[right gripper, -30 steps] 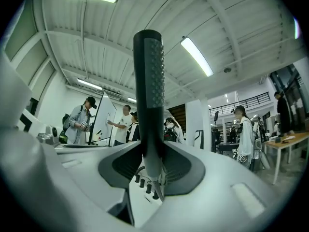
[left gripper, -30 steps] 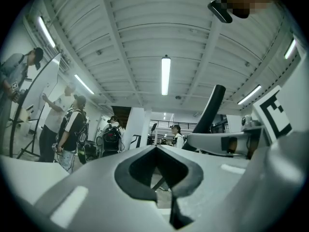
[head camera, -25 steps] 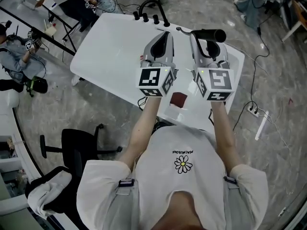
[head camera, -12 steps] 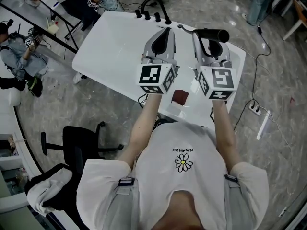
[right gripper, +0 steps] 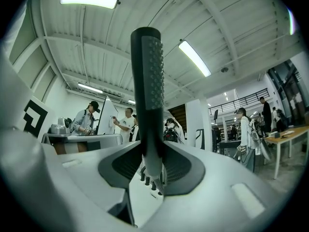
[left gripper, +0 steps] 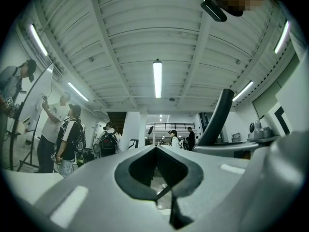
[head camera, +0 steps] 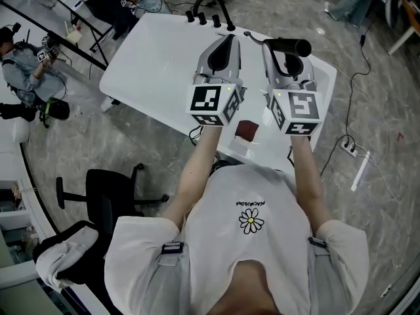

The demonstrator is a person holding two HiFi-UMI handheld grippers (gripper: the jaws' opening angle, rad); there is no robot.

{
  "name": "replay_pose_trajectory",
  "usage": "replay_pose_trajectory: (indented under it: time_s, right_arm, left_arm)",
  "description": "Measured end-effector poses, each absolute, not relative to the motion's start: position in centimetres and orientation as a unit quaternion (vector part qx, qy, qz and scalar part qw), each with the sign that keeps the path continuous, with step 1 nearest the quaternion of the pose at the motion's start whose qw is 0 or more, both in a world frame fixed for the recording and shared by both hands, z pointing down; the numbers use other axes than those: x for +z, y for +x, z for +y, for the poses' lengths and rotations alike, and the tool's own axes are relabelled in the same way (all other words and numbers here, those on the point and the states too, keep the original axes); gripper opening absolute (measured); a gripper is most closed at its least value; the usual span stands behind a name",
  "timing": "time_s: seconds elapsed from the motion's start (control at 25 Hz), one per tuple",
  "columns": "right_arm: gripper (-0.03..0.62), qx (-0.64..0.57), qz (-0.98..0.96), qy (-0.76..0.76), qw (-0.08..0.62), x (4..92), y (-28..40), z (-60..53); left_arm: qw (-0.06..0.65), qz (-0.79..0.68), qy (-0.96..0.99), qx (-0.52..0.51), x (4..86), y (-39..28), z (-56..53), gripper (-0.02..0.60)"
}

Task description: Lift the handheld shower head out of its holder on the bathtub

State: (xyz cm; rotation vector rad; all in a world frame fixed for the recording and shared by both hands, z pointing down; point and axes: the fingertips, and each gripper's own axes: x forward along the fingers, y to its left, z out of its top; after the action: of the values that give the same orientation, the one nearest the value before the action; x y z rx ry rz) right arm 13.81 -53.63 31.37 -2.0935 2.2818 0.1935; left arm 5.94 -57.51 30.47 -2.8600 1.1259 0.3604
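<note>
Grey marble floor surrounds the white bathtub (head camera: 157, 64). Nearest, the left gripper (head camera: 226, 41) hovers over the tub, its jaws closed together on nothing. Just to its right, the right gripper (head camera: 277, 50) clamps the black handheld shower head (head camera: 289, 46) over the tub's far right corner. Black tap knobs (head camera: 209, 22) line the far rim.
</note>
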Motion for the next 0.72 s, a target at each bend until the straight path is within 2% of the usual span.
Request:
replay_pose_trajectory:
  time_s: [0.72]
  right_arm:
    - [0.150, 0.062, 0.736, -0.674, 0.024, 31.79, 14.02, -52.72]
  left_arm:
    - [0.019, 0.365, -0.924, 0.108, 31.28, 6.00, -56.70, 0.000]
